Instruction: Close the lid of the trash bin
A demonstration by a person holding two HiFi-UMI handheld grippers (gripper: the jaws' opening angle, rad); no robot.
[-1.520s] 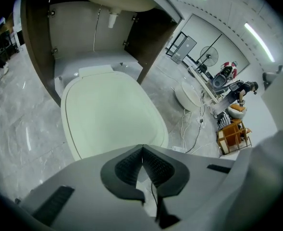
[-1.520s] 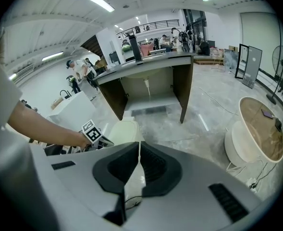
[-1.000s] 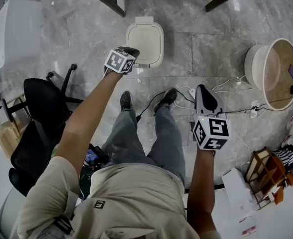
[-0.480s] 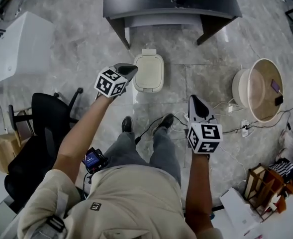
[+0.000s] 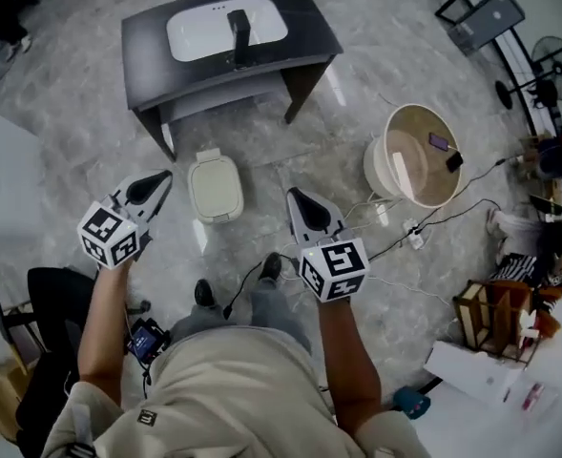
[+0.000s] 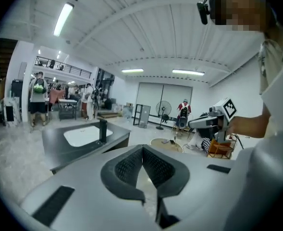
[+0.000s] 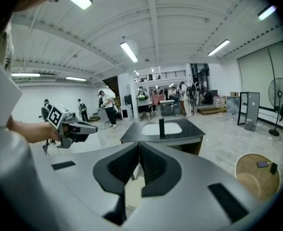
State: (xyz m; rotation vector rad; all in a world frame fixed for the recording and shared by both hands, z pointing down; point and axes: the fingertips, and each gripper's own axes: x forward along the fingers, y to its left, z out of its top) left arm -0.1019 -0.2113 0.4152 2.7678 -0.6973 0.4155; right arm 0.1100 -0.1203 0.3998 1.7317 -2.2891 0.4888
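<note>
The cream trash bin (image 5: 214,187) stands on the marble floor in front of the dark sink table, its lid lying flat and closed. My left gripper (image 5: 164,176) is held up to the left of the bin, apart from it, jaws shut with nothing in them. To the bin's right my right gripper (image 5: 295,197) is held up too, also shut and empty. In the left gripper view the left gripper (image 6: 142,149) points over the room, with the right gripper (image 6: 212,122) beyond it. The right gripper (image 7: 139,147) points at the sink table, and the left gripper (image 7: 70,127) shows at its left.
A dark sink table (image 5: 290,22) stands behind the bin. A round beige tub (image 5: 406,130) with a phone in it sits at right, cables (image 5: 395,241) trailing across the floor. A black office chair (image 5: 42,299) is at lower left. Boxes and a wooden rack (image 5: 495,318) crowd the right.
The view has pulled back and up from the bin. The left gripper, which was at the bin's left edge, has drawn away to the left. The right gripper has risen.
</note>
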